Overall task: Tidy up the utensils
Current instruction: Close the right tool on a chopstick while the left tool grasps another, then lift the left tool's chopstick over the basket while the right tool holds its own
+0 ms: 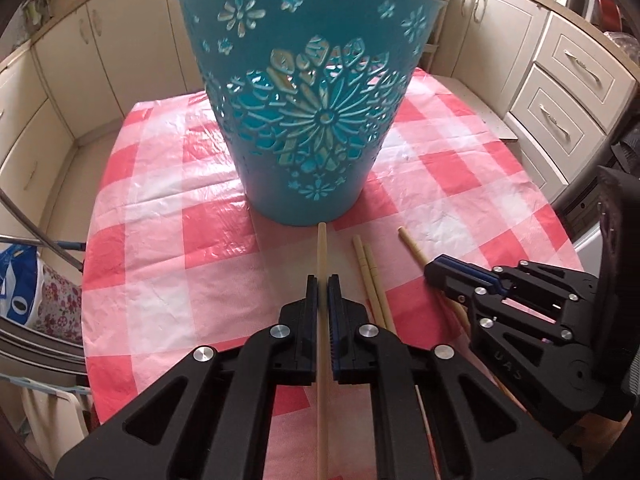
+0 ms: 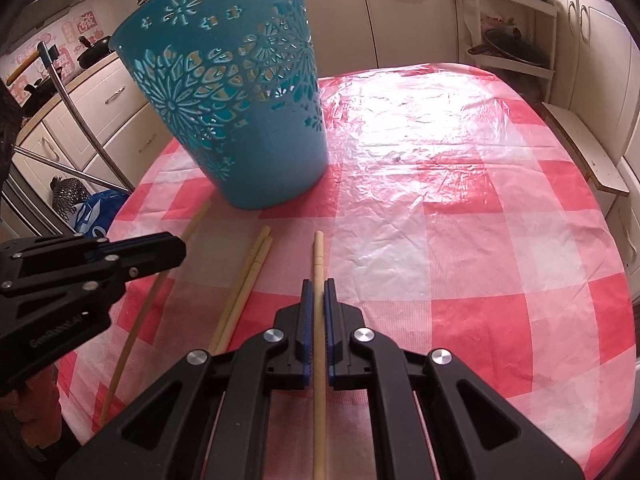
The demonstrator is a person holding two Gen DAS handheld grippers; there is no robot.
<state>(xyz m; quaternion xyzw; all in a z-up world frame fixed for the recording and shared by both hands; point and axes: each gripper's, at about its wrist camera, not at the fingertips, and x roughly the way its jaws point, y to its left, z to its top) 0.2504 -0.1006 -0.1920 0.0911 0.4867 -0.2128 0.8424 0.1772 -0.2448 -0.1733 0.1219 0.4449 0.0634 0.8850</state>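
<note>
There were four chopsticks (image 1: 322,248) and one teal basket (image 1: 308,120) at twelve o'clock on one desk (image 1: 160,240).

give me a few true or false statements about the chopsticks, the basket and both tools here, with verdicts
1. The left tool is shut on a pale wooden chopstick. True.
2. The right tool is open and empty. False: it is shut on its own wooden chopstick.
3. The teal plastic basket with flower cut-outs lies on its side. False: it stands upright on the red and white checked tablecloth.
4. A pair of loose chopsticks lies on the cloth between the two tools. True.
5. The chopsticks are metal. False: they look like light wood.
</note>
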